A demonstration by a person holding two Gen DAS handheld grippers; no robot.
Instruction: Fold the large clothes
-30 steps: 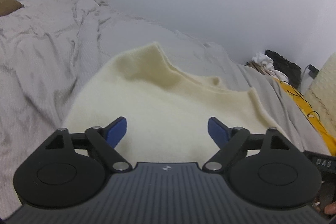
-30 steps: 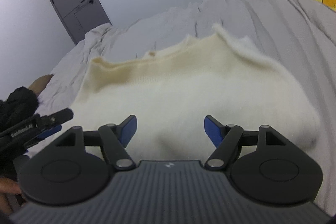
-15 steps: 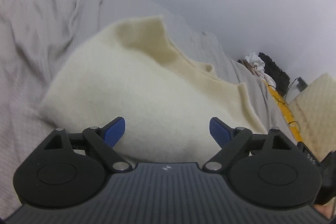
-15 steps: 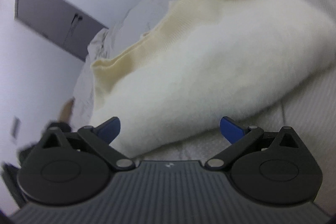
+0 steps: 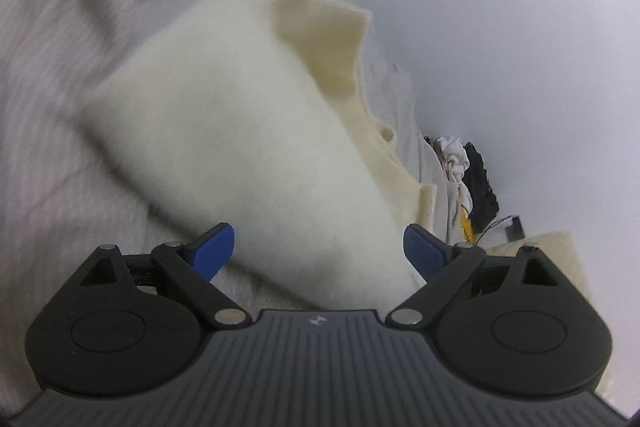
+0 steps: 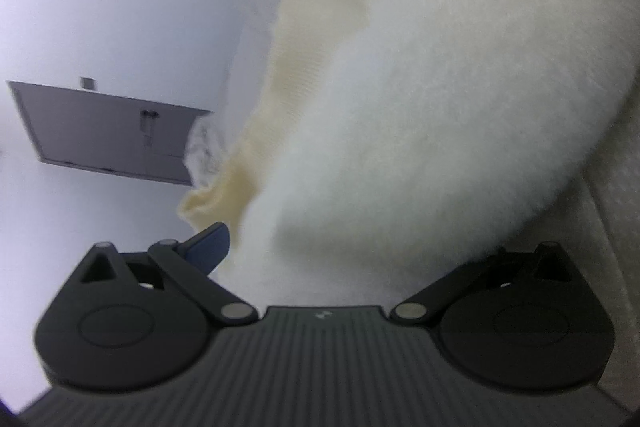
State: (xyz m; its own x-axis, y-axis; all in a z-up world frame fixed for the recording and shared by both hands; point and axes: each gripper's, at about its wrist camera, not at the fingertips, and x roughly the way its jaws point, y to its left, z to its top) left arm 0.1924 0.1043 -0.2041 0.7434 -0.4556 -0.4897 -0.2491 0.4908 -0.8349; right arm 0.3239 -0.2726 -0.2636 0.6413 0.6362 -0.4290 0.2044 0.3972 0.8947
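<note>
Cream fleece of the sweater [image 5: 248, 147] is being shown folded on the grey bedsheet [image 5: 48, 131], near its edge. A clothes pile [image 5: 468, 167] is being shown by the left view only; a door [image 6: 108, 135] by the right only. Both views are being tilted further than earlier. The left gripper [image 5: 318, 247] is being held wide open, empty. The right gripper [image 6: 320, 259] is being held apart; its right fingertip is being hidden by fleece.

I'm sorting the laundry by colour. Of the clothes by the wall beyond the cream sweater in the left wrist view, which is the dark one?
The black garment, beside the white garment and further right.
</note>
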